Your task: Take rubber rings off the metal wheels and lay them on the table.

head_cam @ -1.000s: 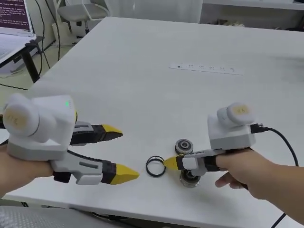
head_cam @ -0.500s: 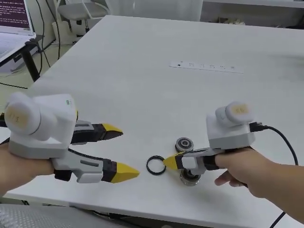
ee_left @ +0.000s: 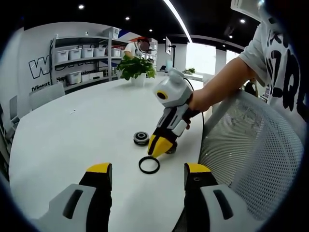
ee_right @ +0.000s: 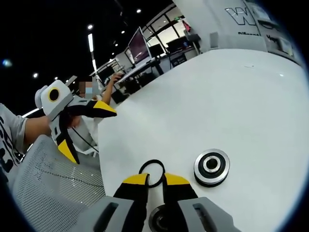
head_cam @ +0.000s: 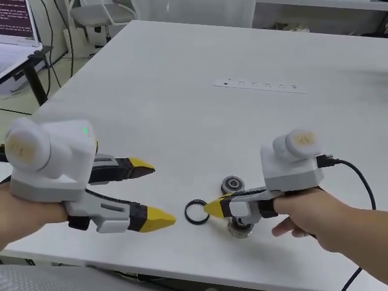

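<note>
A loose black rubber ring (head_cam: 187, 213) (ee_left: 140, 165) (ee_right: 152, 161) lies flat on the white table (head_cam: 182, 109). My right gripper (head_cam: 212, 209) (ee_right: 156, 182) (ee_left: 158, 144) has its jaws nearly together, their yellow tips at the ring's right edge. Under it sits a bare metal wheel (head_cam: 240, 228) (ee_right: 161, 218), partly hidden. A second wheel (head_cam: 233, 183) (ee_left: 141, 138) (ee_right: 211, 167), black around its rim, stands just behind. My left gripper (head_cam: 151, 191) (ee_left: 148, 169) hovers open to the left of the ring, holding nothing.
A long white strip (head_cam: 259, 85) lies farther back on the table. The near table edge runs just below both grippers. A cable (head_cam: 357, 176) trails from the right gripper. A mesh chair (ee_left: 241, 159) stands by the table, and a screen (head_cam: 15, 21) at far left.
</note>
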